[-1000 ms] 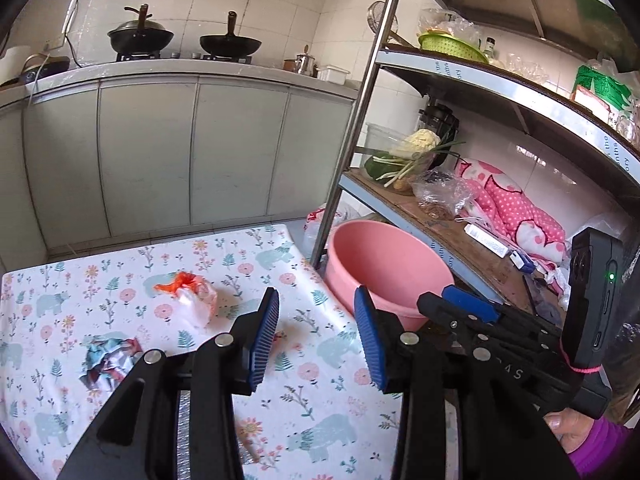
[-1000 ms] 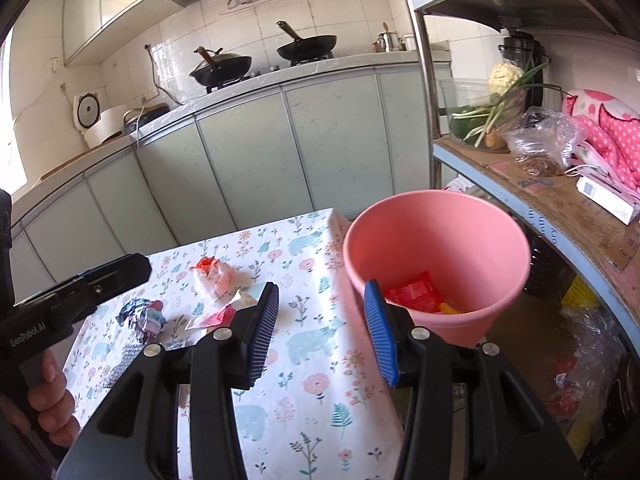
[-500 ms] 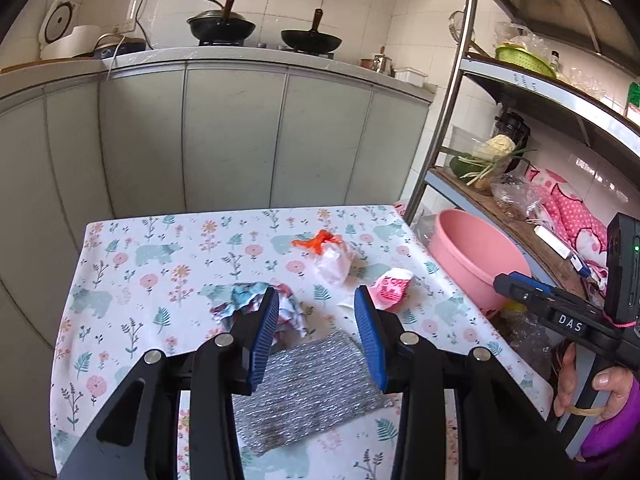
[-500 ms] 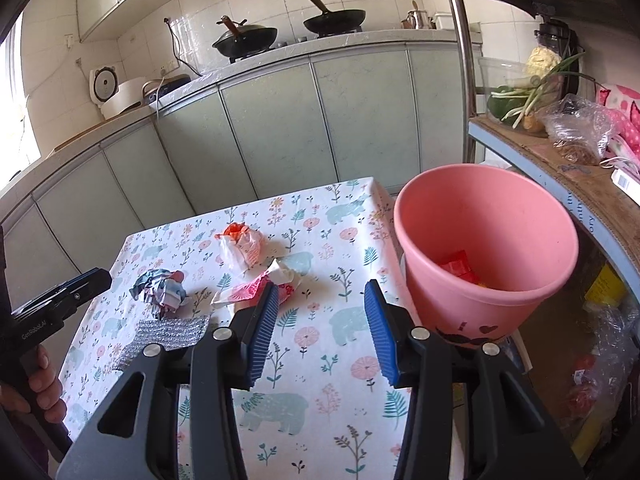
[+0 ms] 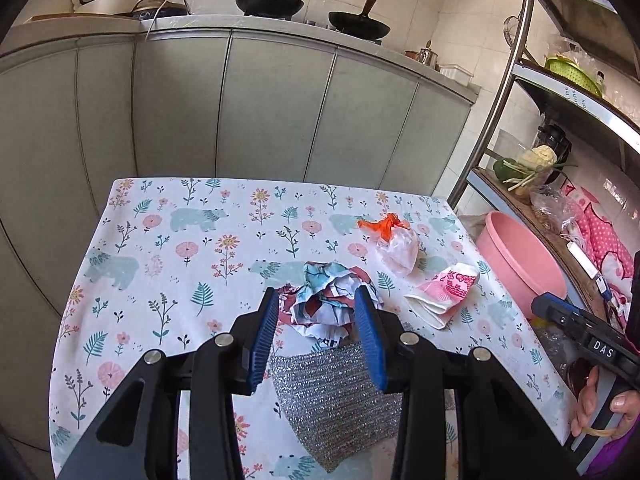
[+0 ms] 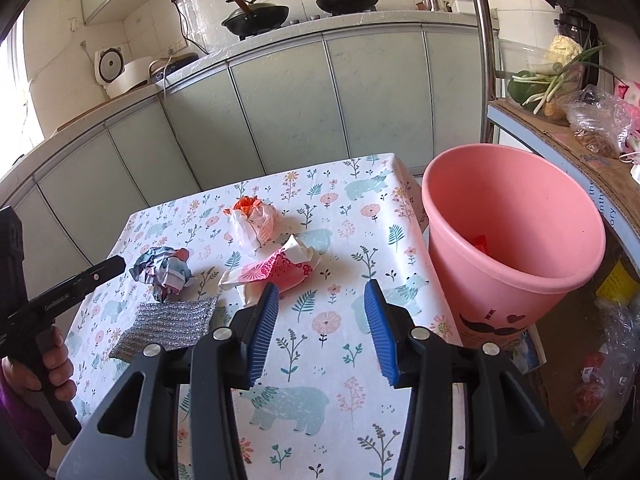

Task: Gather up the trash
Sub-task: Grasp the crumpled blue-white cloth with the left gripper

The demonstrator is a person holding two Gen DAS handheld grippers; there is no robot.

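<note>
On the floral tablecloth (image 5: 180, 260) lie a crumpled multicoloured paper ball (image 5: 324, 304), a pink-and-white wrapper (image 5: 444, 292) and a clear bag with an orange knot (image 5: 396, 244). My left gripper (image 5: 316, 300) is open and frames the paper ball without its pads pressing it. The right wrist view shows the left gripper (image 6: 116, 266) just left of the paper ball (image 6: 164, 270). My right gripper (image 6: 320, 300) is open and holds nothing, hovering close in front of the wrapper (image 6: 276, 268). The pink bucket (image 6: 516, 280) stands off the table's right edge with a red wrapper (image 6: 480, 242) inside.
A silver scouring cloth (image 5: 336, 396) lies near the front of the table, under my left gripper. A metal shelf rack (image 6: 560, 136) with vegetables and bags runs along the right. Grey cabinets (image 5: 240, 112) stand behind the table, with woks on the counter.
My left gripper swung left from the bucket side to over the table and sank toward the paper ball. The right gripper dropped slightly toward the wrapper. Both stayed open.
</note>
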